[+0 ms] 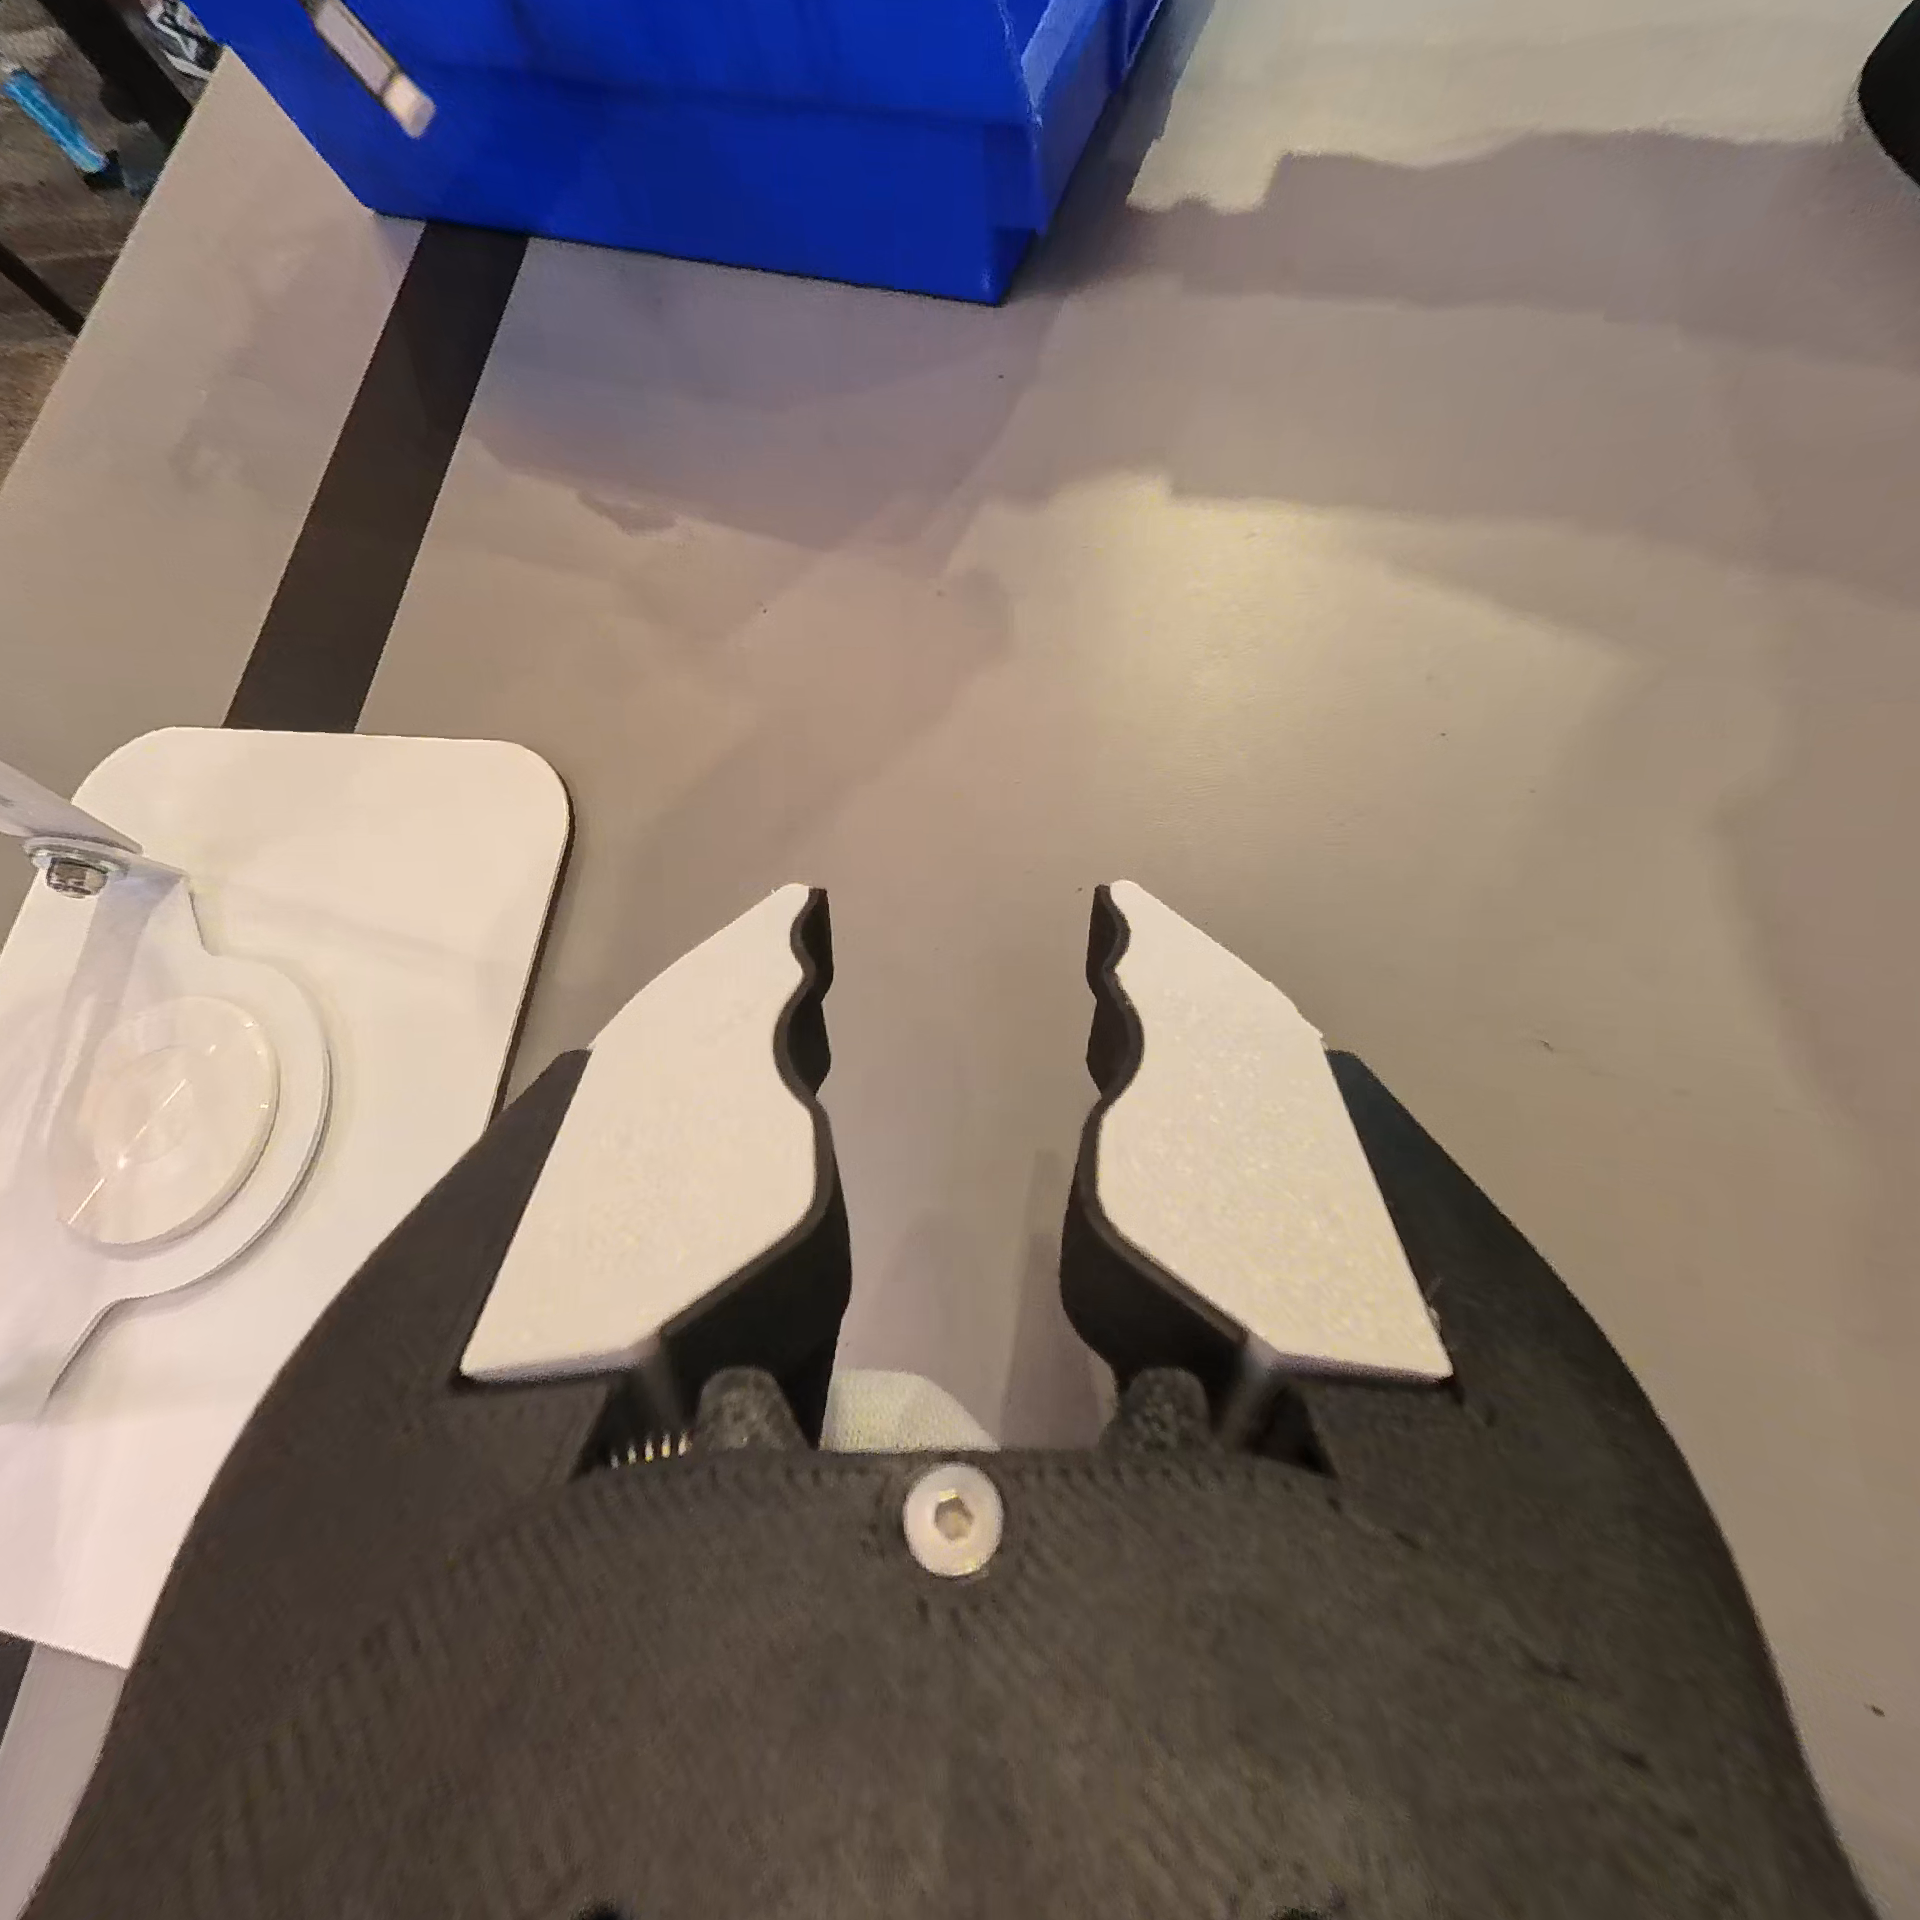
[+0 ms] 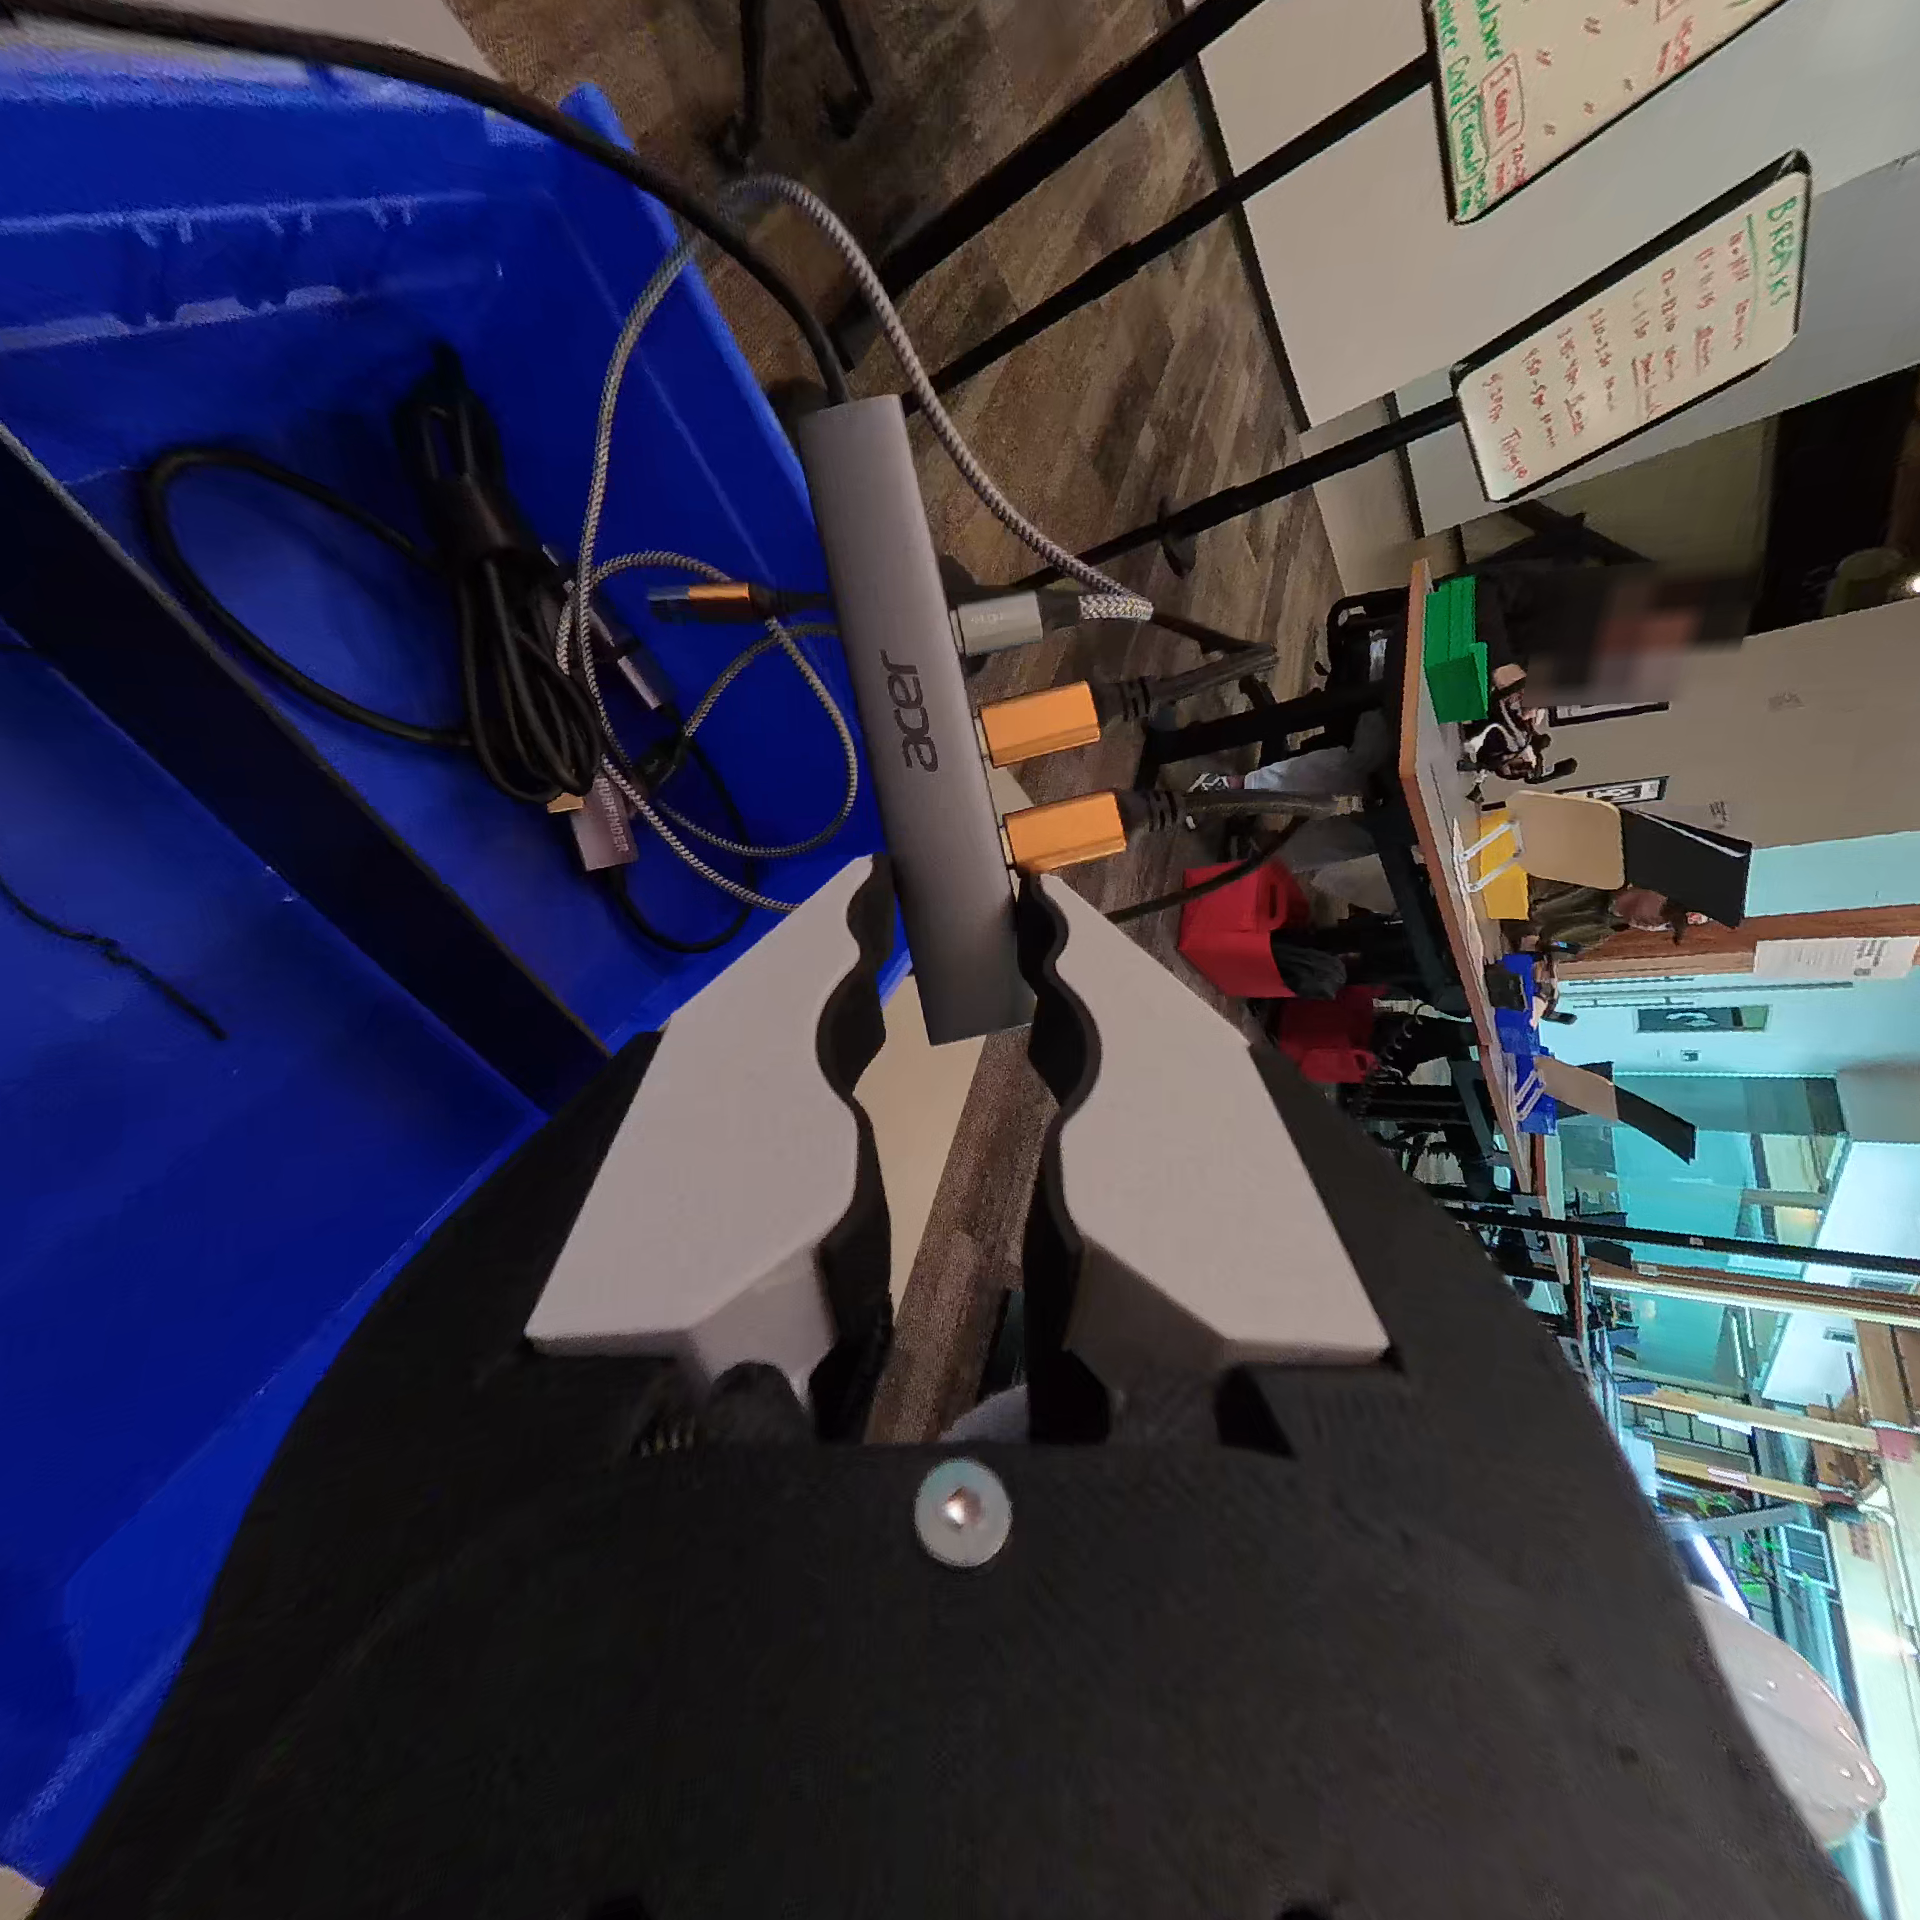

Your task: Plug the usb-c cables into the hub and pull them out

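In the right wrist view my right gripper [image 2: 951,883] is shut on the near end of a grey hub [image 2: 902,665] and holds it up in the air, rolled sideways. Three plugs sit in the hub's side: a grey braided one [image 2: 1000,621] and two orange ones [image 2: 1039,723] [image 2: 1065,828]. The hub's own black cord [image 2: 582,135] runs off to the upper left. More loose cables [image 2: 540,665] lie coiled in the blue bin [image 2: 260,364]. In the left wrist view my left gripper [image 1: 961,904] is open and empty over the grey table [image 1: 1247,623].
A blue bin [image 1: 727,135] stands at the far side of the table. A white board with a clear round disc [image 1: 177,1112] lies at the left. A black strip [image 1: 384,468] crosses the table. Whiteboards [image 2: 1621,332], tables and a person show in the room behind.
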Action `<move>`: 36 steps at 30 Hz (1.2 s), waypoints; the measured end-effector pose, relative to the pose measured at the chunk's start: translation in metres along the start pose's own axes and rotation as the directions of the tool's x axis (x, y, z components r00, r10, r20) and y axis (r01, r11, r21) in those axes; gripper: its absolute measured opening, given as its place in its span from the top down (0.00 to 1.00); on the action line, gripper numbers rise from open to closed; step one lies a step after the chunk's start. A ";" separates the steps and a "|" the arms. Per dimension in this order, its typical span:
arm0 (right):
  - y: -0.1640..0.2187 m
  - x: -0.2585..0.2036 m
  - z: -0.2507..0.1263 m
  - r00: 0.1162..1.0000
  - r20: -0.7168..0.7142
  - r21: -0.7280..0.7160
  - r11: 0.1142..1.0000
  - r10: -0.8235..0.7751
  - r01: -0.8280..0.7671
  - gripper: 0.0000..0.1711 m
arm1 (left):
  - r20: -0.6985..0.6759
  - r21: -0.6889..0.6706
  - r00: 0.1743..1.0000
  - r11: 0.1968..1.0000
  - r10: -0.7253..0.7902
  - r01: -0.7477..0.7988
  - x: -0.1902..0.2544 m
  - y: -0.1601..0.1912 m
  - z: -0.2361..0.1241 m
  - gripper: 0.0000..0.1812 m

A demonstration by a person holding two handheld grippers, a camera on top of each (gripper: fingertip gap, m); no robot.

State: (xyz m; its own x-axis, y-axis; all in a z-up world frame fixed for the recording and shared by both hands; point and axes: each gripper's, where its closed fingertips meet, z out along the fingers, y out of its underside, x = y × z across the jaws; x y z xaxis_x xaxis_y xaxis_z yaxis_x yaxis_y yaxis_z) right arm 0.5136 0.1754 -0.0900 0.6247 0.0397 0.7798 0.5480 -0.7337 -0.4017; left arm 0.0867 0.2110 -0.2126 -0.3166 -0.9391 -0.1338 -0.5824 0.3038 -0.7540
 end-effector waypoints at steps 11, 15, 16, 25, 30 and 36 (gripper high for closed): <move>-0.039 0.065 -0.040 0.989 -0.057 0.082 0.988 0.135 -0.130 0.87 | -0.014 -0.009 1.000 1.000 0.002 -0.003 0.004 0.001 0.005 0.74; -0.051 0.070 -0.049 0.976 -0.029 0.118 0.970 0.217 -0.212 0.87 | -0.015 -0.005 1.000 1.000 0.001 -0.001 0.004 0.000 0.005 0.74; -0.055 0.069 -0.050 0.967 -0.008 0.135 0.959 0.254 -0.251 0.87 | -0.016 -0.005 1.000 1.000 0.001 -0.001 0.004 0.000 0.005 0.74; -0.071 0.042 -0.042 0.882 0.110 0.191 0.861 0.458 -0.471 0.87 | -0.016 -0.004 1.000 1.000 0.001 -0.001 0.004 0.000 0.006 0.74; -0.042 0.020 -0.026 0.824 0.151 0.159 0.810 0.546 -0.565 0.87 | -0.013 -0.007 1.000 1.000 0.000 0.000 0.003 0.001 0.005 0.74; -0.002 0.011 -0.020 0.791 0.129 0.126 0.781 0.598 -0.611 0.87 | -0.017 -0.013 1.000 1.000 -0.001 0.000 0.004 0.003 0.008 0.74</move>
State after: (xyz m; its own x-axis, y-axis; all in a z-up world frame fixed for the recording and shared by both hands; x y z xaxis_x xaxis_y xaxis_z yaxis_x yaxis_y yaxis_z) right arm 0.5085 0.1643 -0.0707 0.8935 -0.3202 0.3148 0.1163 -0.5121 -0.8510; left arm 0.0898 0.2068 -0.2201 -0.3292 -0.9363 -0.1222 -0.5921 0.3055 -0.7457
